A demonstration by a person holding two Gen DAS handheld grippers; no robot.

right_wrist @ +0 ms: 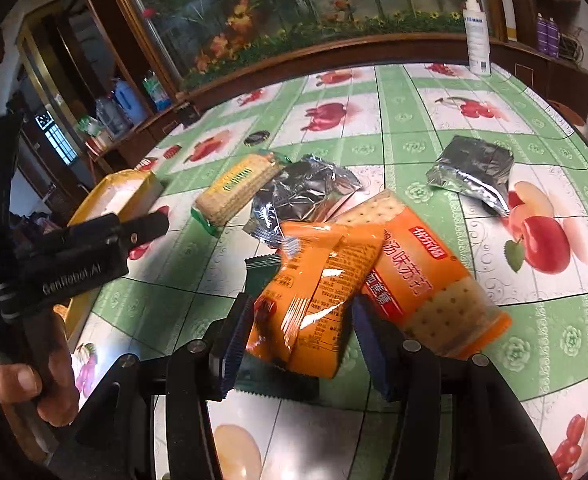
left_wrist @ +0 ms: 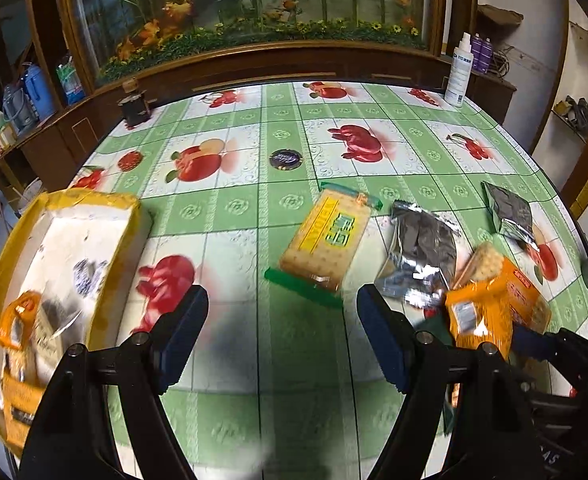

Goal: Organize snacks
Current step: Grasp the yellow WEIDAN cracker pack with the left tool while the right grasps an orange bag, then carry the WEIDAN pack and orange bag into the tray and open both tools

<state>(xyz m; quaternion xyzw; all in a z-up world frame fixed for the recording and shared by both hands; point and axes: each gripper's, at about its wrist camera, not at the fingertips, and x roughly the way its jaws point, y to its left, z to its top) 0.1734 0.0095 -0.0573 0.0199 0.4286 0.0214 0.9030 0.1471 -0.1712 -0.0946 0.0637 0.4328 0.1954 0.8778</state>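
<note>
An orange snack packet [right_wrist: 314,300] sits between the right gripper [right_wrist: 302,336]'s fingers, which grasp it above the table [right_wrist: 434,140]. An orange cracker pack [right_wrist: 426,280] lies beside it. The left gripper [left_wrist: 281,336] hangs released near the yellow box [left_wrist: 125,220].

Round table under a glossy green-and-white checked oilcloth printed with red fruit [left_wrist: 277,216]. Tall white spray bottle [left_wrist: 458,70] upright at far right edge. Small round dark lid-like disc [left_wrist: 285,159] mid-table. Dark squat jar [left_wrist: 135,106] at far left edge. Behind, glass-fronted wooden cabinet with artificial flowers [left_wrist: 249,8].
</note>
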